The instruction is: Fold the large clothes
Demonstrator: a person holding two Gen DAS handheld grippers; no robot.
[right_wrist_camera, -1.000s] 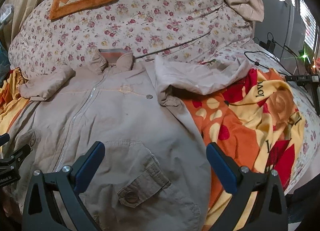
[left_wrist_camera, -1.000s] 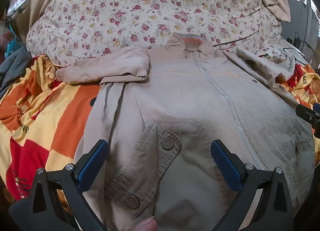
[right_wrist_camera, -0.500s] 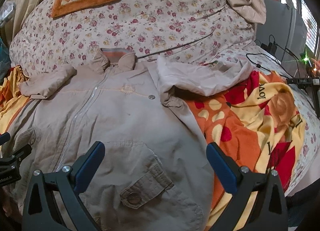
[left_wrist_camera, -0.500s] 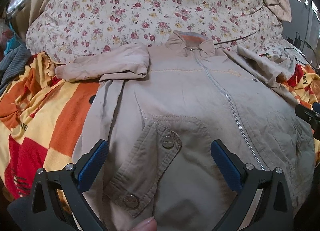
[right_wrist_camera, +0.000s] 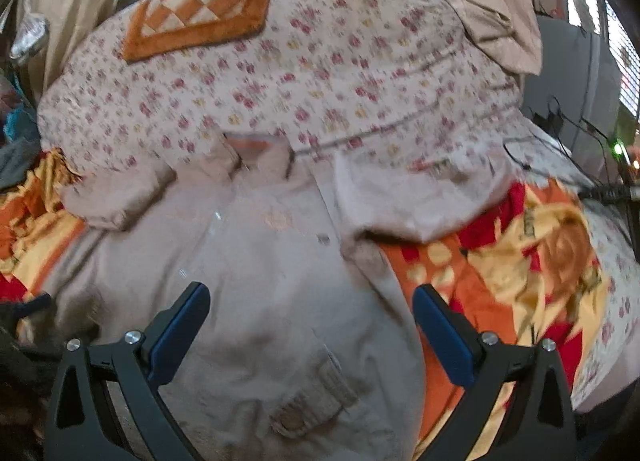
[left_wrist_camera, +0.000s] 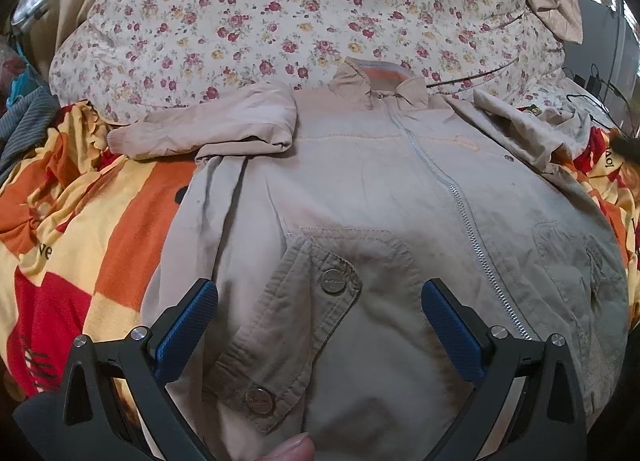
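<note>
Both pairs of jaws stand spread wide with nothing between them: the left gripper (left_wrist_camera: 320, 325) hangs over the near pocket flap of the beige cotton zip-front jacket (left_wrist_camera: 360, 197), and the right gripper (right_wrist_camera: 312, 325) over the same jacket's other front panel (right_wrist_camera: 260, 281). That jacket lies face up, zipped, across an orange, yellow and red fleece blanket (left_wrist_camera: 80, 221), collar at twelve o'clock against a cream quilt printed with small red flowers (left_wrist_camera: 280, 29), hem at six o'clock under the grippers. One sleeve (left_wrist_camera: 200, 133) is doubled over toward ten o'clock in the left view; the other (right_wrist_camera: 420, 201) is bunched toward two o'clock in the right view.

Risks, as I judge them: the cloth is thick and the blanket beneath is soft, so a pinch could gather blanket along with the jacket and drag it into the fold. The bunched sleeves could end up trapped unevenly and leave a lumpy bundle. The metal snap buttons (left_wrist_camera: 333, 281) may slip off the blue pads (left_wrist_camera: 188, 325). The right view is smeared by motion, so a grasp aimed from it would be uncertain.

Writing: the blanket shows "ve" at nine o'clock and part of "lov" at three o'clock in the left view; the snap lettering is too small to read.
</note>
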